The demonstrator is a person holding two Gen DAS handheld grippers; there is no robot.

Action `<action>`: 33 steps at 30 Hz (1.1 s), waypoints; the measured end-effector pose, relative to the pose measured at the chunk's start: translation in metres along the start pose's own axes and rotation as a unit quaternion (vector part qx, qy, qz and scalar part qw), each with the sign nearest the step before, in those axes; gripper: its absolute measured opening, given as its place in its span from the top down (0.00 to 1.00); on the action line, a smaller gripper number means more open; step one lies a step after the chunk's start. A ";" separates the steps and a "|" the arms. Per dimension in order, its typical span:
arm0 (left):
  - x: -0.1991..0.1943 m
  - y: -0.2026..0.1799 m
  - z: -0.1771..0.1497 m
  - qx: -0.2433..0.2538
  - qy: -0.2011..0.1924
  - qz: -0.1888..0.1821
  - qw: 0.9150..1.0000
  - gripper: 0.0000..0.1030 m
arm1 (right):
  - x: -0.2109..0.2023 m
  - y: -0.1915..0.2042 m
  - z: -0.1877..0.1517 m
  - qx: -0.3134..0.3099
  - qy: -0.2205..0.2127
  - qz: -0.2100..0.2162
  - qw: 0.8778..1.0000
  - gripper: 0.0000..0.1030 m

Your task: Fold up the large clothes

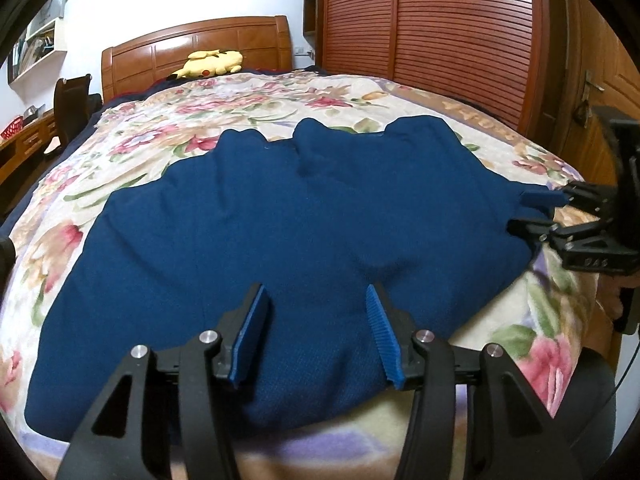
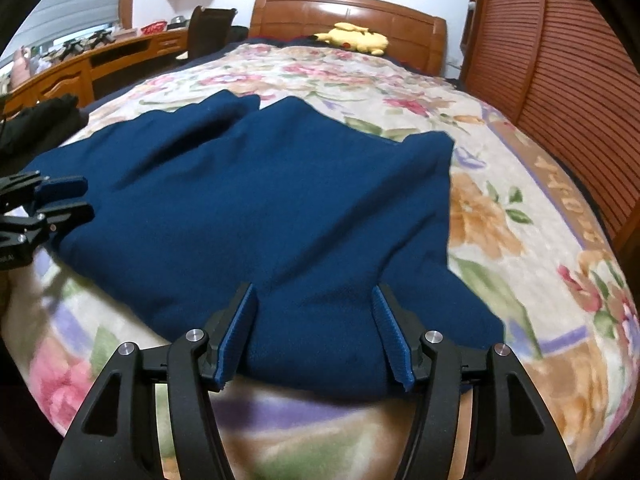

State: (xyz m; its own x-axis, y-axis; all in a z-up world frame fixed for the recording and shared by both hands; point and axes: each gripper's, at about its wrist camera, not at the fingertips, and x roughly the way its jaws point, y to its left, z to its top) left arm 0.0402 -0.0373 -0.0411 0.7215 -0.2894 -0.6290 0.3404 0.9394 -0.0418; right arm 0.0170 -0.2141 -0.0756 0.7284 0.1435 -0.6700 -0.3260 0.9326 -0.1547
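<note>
Across the bed's floral blanket [image 1: 168, 120] I see 1 navy garment [image 1: 304, 216], a soft, finely knitted fabric with shallow creases, spread wide, its far edge in 3 rounded humps. I count 2 tools. My left tool [image 1: 316, 332] stands wide apart over the garment's near hem, ribbed blue pads [image 1: 383, 332] on black arms; I cannot tell whether the pads touch the cloth. My right tool [image 2: 314, 332] is likewise spread wide at the near hem on the right part of the garment, nothing pinched between its pads [image 2: 390, 340]. 1 yellow plush toy [image 1: 212, 63] lies far off against the glossy wooden headboard [image 1: 192, 44]. Slatted reddish wardrobe doors [image 1: 432, 28] fill the right side, and a wooden bench [image 2: 100, 60] runs along the far left.
</note>
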 end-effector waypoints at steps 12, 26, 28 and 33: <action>-0.001 0.000 -0.001 0.003 -0.001 0.003 1.000 0.50 | -0.026 -0.036 -0.007 0.046 -0.006 -0.043 0.998 0.22; -0.001 0.000 -0.001 0.004 -0.001 0.004 1.000 0.50 | 0.007 -0.062 -0.026 0.146 0.019 0.017 0.989 0.08; -0.001 0.000 -0.001 0.004 -0.001 0.004 1.000 0.50 | 0.006 -0.062 -0.027 0.148 0.013 0.022 0.989 0.08; -0.001 0.000 -0.001 0.004 -0.001 0.004 1.000 0.50 | 0.006 -0.058 -0.027 0.142 0.010 0.018 0.990 0.11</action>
State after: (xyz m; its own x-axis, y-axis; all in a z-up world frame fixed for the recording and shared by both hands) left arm 0.0386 -0.0369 -0.0414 0.7258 -0.2824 -0.6273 0.3391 0.9402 -0.0310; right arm 0.0241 -0.2758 -0.0901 0.7059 0.1741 -0.6866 -0.1667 0.9829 0.0778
